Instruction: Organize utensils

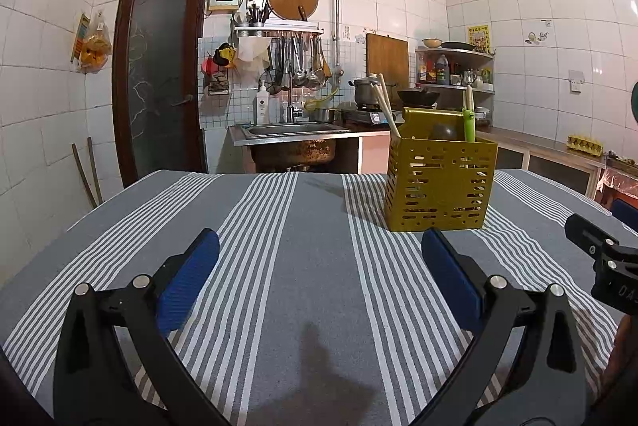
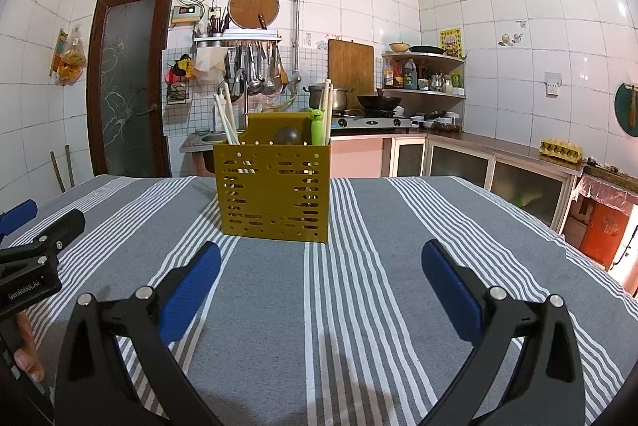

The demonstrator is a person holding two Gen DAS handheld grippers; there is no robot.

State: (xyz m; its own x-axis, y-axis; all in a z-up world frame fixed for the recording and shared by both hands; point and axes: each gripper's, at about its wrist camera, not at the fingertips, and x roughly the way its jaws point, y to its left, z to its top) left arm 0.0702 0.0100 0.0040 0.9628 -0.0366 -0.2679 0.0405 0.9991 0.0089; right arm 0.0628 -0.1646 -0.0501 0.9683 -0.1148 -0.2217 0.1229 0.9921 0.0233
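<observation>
Left wrist view: the left gripper point(image 1: 319, 246) is hovering low over the striped tablecloth point(image 1: 303, 226), blue ribbed pads spread wide, gripping nothing. Alongside, the right gripper point(image 2: 321, 254) is hanging equally wide and empty. One perforated mustard-yellow holder point(image 2: 273, 192) is standing upright mid-table, carrying pale chopsticks point(image 2: 225, 117), a green frog-topped stick point(image 2: 318, 125) and a dark rounded utensil point(image 2: 287, 135).

Open striped tablecloth point(image 2: 359, 266) is seen between the spread fingers of the right gripper point(image 2: 321, 266) and of the left gripper point(image 1: 319, 258). The only obstacle on the table is the yellow perforated holder point(image 2: 273, 192), from which chopsticks point(image 2: 227, 115) and a green utensil point(image 2: 317, 127) project upward. Free passage is left on both sides of it.
</observation>
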